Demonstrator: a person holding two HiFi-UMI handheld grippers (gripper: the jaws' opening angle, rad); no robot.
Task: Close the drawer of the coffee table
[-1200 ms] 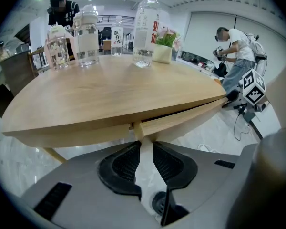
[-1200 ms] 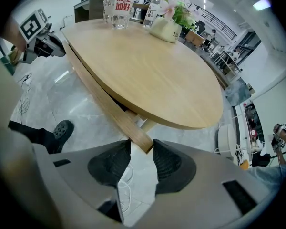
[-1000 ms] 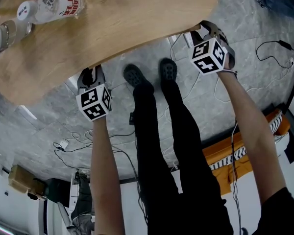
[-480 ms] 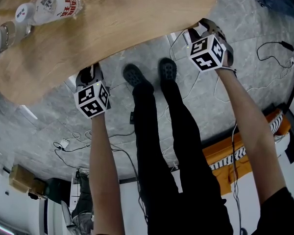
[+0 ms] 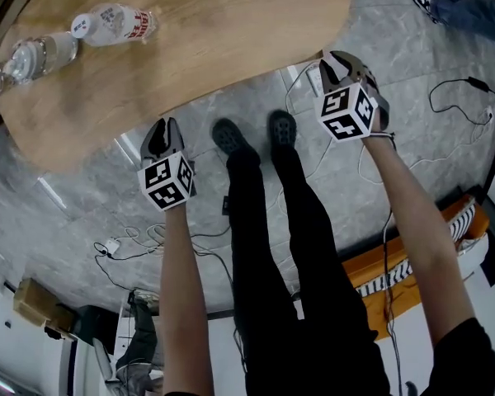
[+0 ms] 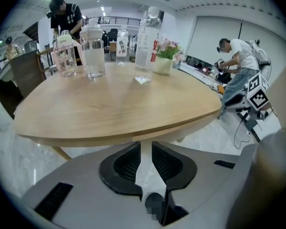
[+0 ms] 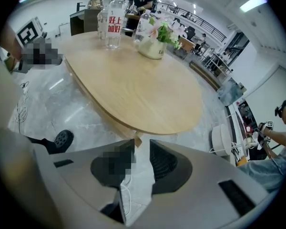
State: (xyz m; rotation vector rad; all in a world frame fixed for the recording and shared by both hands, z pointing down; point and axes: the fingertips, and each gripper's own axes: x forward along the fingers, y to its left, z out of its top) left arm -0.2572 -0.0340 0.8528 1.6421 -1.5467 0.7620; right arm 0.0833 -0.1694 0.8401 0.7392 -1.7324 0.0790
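Note:
The oval wooden coffee table (image 5: pixel 190 31) fills the top of the head view. In the left gripper view, the drawer front (image 6: pixel 181 126) is a thin band under the tabletop (image 6: pixel 114 109), level with the table's rim. My left gripper (image 5: pixel 159 132) hangs just off the near edge. Its jaws (image 6: pixel 145 147) are closing, with a narrow gap and nothing between them. My right gripper (image 5: pixel 335 59) is beside the table's right end (image 7: pixel 138 89). Its jaws (image 7: pixel 142 144) are also closing on empty air. Neither gripper touches the table.
Two water bottles (image 5: pixel 115 23) (image 5: pixel 37 54) lie at the far left of the top, and a flower pot (image 7: pixel 155 44) stands further back. My shoes (image 5: pixel 231 132) stand between the grippers. Cables (image 5: pixel 148 238) trail over the marble floor. Other people work in the background.
Both grippers have come away from the table's near edge and risen. The left gripper's tips, earlier under the rim, now show against the floor.

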